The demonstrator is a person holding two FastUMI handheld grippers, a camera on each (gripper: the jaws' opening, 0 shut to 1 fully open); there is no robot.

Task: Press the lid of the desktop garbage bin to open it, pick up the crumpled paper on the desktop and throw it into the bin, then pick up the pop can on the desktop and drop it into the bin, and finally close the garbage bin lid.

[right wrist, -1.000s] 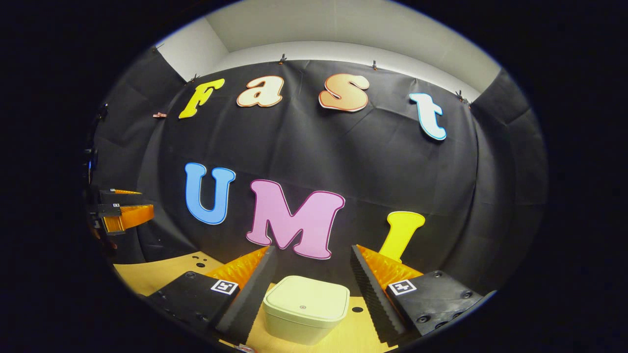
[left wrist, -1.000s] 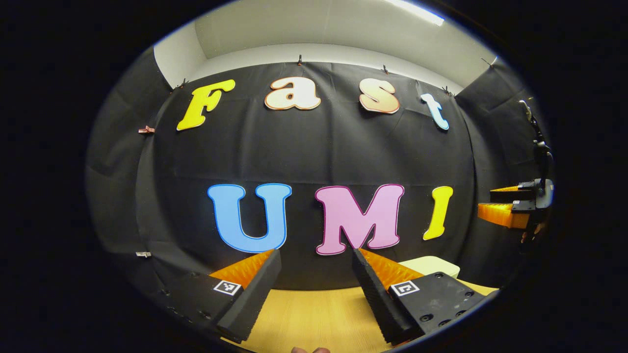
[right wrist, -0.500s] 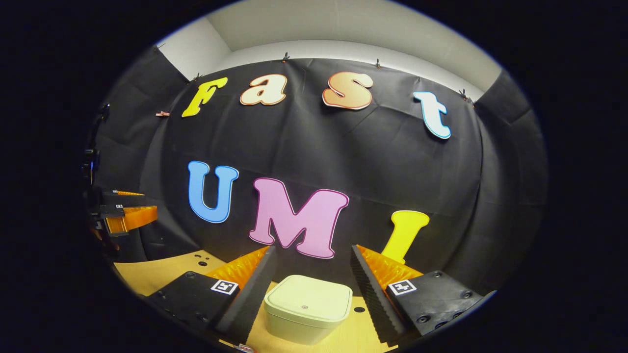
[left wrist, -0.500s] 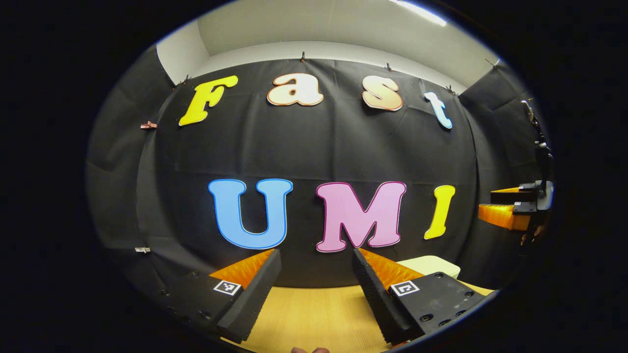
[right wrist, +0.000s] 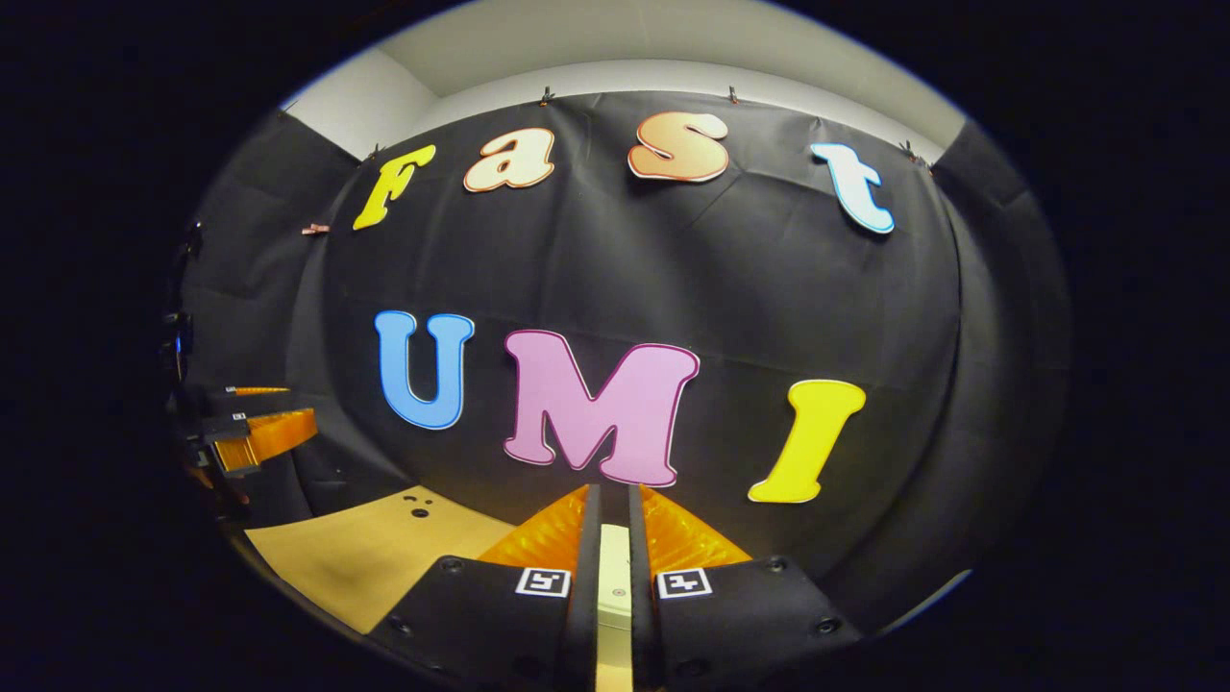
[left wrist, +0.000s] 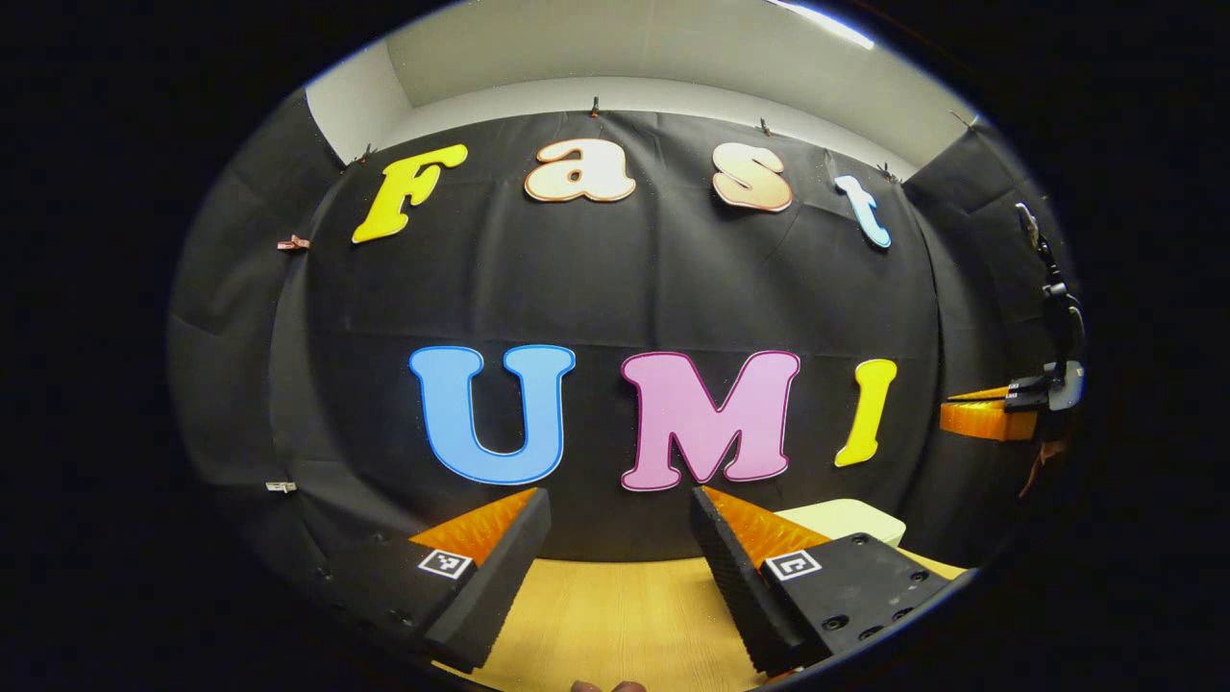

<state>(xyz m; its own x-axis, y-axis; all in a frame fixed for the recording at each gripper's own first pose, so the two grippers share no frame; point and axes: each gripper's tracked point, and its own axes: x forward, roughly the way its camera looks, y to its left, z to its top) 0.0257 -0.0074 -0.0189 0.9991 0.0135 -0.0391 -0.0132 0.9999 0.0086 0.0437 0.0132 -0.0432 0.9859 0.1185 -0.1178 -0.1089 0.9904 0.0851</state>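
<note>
- My left hand-held gripper (left wrist: 610,567) has its two fingers spread well apart with nothing between them, hanging over the wooden tabletop (left wrist: 615,625).
- Past the right finger of that gripper I see a corner of the pale garbage bin (left wrist: 850,517), standing on the tabletop near the black cloth wall (left wrist: 615,279); its lid looks down, though most of the bin is hidden behind the finger.
- At the far right edge of the left gripper view, the right hand-held gripper (left wrist: 990,415) is held up off the tabletop, well apart from my left one; its fingers appear drawn together there.
- In the right gripper view, my right hand-held gripper (right wrist: 610,538) has its fingers brought in almost to touching, with just a narrow slit between them.
- Through that slit a thin strip of the pale garbage bin (right wrist: 613,577) shows, with a small dot on its lid; the bin lies straight ahead of the fingers and below them. I cannot tell whether the fingertips are touching the lid.
- Left of the fingers in that view is a stretch of tabletop (right wrist: 375,553) with a few small dark holes near its back edge.
- At the far left of the right gripper view, the left hand-held gripper (right wrist: 255,428) is up above the tabletop, fingers apart.
</note>
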